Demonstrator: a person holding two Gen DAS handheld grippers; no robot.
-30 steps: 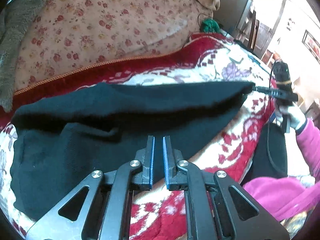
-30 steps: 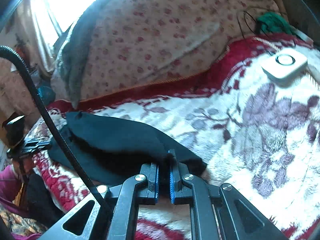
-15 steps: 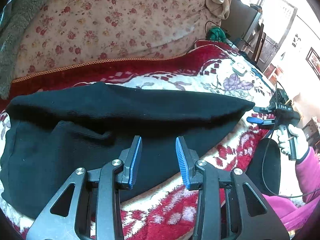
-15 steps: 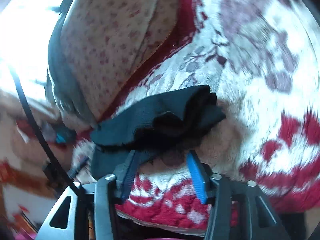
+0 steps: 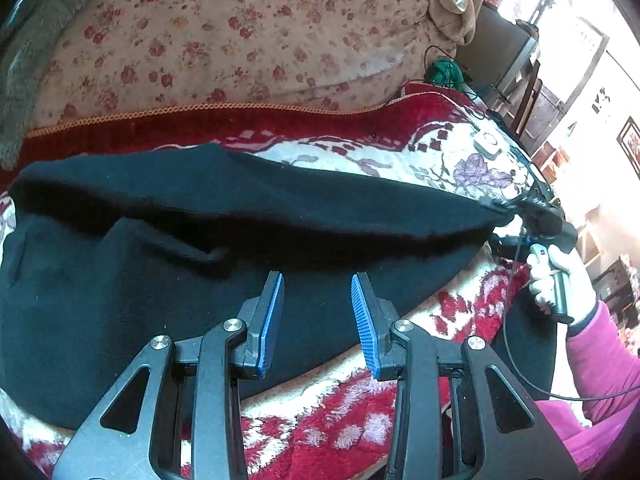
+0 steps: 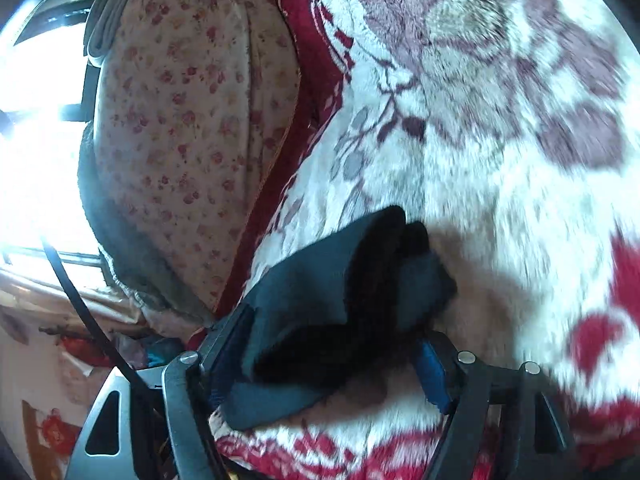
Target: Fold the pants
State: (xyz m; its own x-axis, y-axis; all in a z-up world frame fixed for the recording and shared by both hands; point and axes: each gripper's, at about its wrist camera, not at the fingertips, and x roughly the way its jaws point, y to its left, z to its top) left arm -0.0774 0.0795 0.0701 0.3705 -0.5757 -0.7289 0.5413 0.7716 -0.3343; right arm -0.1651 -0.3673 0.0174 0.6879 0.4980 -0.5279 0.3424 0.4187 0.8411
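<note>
Pants [image 5: 168, 280], black, lie across red-and-white floral blanket [image 5: 360, 420] on the bed, upper layer folded over along 12 o'clock edge, floral bedding [image 5: 240, 40] behind. Left gripper [image 5: 316, 312] hovers over near hem, jaws wide, holding nothing. Right gripper [image 6: 320, 356] at 3 o'clock end, jaws spread around bunched pants cuff [image 6: 360, 272]; grip unclear.

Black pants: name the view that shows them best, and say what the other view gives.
Left wrist view: the black pants lie spread along the blanket, nearly whole. The right wrist view shows only the bunched end between the open right gripper's fingers.
</note>
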